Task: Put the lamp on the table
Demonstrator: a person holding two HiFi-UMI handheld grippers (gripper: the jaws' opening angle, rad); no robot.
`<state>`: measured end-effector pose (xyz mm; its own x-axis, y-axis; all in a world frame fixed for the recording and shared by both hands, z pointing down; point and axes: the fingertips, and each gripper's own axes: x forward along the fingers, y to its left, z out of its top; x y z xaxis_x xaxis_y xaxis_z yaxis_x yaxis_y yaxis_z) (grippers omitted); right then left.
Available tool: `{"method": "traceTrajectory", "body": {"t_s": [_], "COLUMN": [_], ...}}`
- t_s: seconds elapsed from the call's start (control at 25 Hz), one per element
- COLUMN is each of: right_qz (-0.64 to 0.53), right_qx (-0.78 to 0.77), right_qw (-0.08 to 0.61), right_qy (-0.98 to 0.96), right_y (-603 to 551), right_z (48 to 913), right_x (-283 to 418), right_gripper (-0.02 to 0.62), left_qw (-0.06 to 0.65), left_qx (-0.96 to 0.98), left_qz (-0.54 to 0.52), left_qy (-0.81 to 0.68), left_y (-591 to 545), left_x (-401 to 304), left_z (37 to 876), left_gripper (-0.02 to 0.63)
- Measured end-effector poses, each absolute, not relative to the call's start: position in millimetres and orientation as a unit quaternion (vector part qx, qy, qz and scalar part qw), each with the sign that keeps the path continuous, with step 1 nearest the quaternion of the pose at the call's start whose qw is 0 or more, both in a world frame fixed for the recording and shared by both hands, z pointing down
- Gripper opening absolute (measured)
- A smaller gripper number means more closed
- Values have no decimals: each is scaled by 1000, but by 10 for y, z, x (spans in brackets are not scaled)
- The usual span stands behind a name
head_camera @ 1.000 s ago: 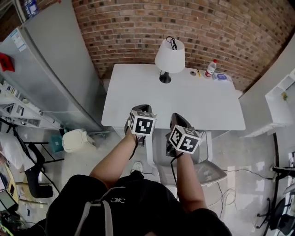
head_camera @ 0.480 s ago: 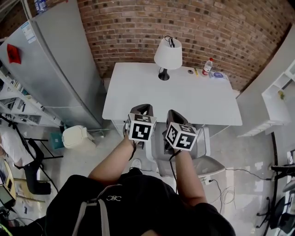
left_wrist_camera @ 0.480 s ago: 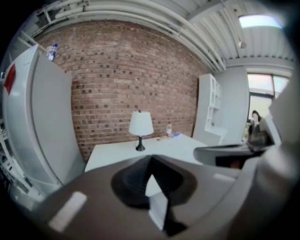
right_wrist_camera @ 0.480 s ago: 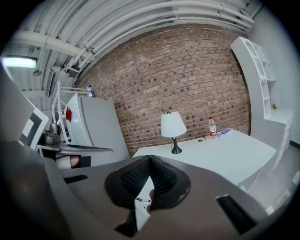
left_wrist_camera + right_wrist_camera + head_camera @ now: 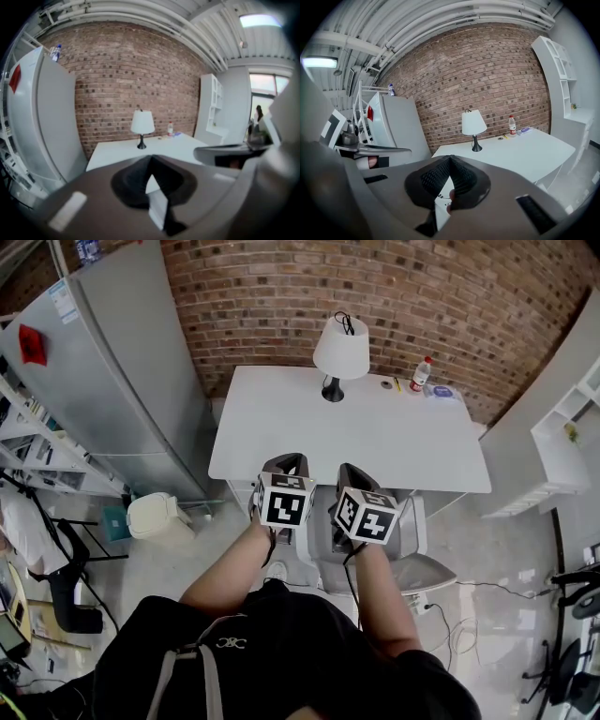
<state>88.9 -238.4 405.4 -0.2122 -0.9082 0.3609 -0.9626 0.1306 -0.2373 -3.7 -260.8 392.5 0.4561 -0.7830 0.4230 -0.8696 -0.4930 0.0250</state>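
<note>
Standing upright at the far edge of the white table (image 5: 375, 442), the lamp (image 5: 341, 346) has its white shade close to the brick wall (image 5: 262, 296) and its dark base on the tabletop. To its right along the same edge are a small bottle (image 5: 422, 375) with a red cap and a flat blue item (image 5: 442, 392); some tiny objects between them are too small to tell.

The left gripper (image 5: 287, 461) and right gripper (image 5: 349, 471) are side by side over the table's near edge, well apart from the lamp. In each gripper view the jaws meet at their tips with nothing gripped. A grey chair (image 5: 417, 573) sits below the grippers, between the person and the table.

A tall grey fridge (image 5: 122, 381) stands left of the table, with a white bin (image 5: 155, 521) on the floor near it. A white shelf unit (image 5: 562, 427) stands on the right.

Compared with a second ago, the lamp stands in the same spot. Both grippers sit slightly lower in the head view, and they remain closed and empty.
</note>
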Motion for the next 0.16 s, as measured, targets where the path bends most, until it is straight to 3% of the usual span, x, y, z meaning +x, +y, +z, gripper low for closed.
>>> {"method": "traceTrajectory", "body": {"t_s": [0.16], "right_qz": [207], "right_qx": [626], "right_qw": [70], "right_qy": [-748], "right_y": [-2377], "right_z": [4043], "right_x": [890], "right_gripper": [-8], "left_qw": [114], "left_qx": [842], "left_qz": [187], "left_qy": [-494], "left_y": [-2560], "left_x": [-45], "left_z": [3936], "left_gripper": [2]}}
